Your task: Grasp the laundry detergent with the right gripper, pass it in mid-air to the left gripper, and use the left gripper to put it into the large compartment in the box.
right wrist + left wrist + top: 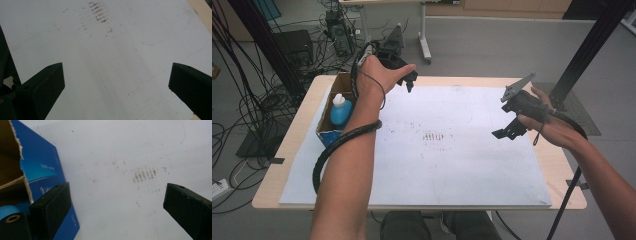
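I judge the placing done: the blue bottle [340, 110] stands inside the cardboard box [325, 116] at the table's [292, 145] left edge, my left gripper [411, 80] spread and empty, my right gripper [510, 131] also spread, nothing left.

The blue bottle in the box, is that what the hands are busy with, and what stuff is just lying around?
Part of the job:
- blue bottle with a white cap, standing in the box
- cardboard box at the table's left edge
- left gripper, jaws open, nothing between them
- right gripper, open, over the white board

Just lying about:
- cables on the floor
- power strip
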Available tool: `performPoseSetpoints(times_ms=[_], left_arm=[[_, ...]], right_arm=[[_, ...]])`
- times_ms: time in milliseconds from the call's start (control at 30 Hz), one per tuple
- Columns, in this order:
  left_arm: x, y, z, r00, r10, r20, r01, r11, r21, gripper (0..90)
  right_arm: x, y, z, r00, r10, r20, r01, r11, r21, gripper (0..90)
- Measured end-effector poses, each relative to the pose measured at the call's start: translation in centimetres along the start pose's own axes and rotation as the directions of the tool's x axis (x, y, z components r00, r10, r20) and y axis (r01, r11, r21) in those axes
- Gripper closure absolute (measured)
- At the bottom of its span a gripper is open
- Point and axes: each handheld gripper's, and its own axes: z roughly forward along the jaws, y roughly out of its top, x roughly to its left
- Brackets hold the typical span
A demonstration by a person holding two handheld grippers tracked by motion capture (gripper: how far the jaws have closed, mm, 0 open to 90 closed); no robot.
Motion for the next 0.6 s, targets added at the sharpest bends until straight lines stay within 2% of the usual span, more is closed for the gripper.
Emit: performPoseSetpoints(times_ms=[367, 600], left_arm=[[-0.84, 0.83, -0.02, 0.9997, 0.007, -0.022, -0.007, 1.0000, 0.004, 8.3], [-0.95, 0.83, 0.03, 0.9998, 0.011, -0.018, -0.010, 0.9999, 0.004, 8.2]], right_arm=[[-0.24, 0.12, -0.30, 1.0000, -0.010, 0.002, 0.010, 1.000, 0.005, 0.3], [-0.16, 0.27, -0.15, 0.9999, -0.016, -0.002, 0.016, 1.000, 0.009, 0.3]])
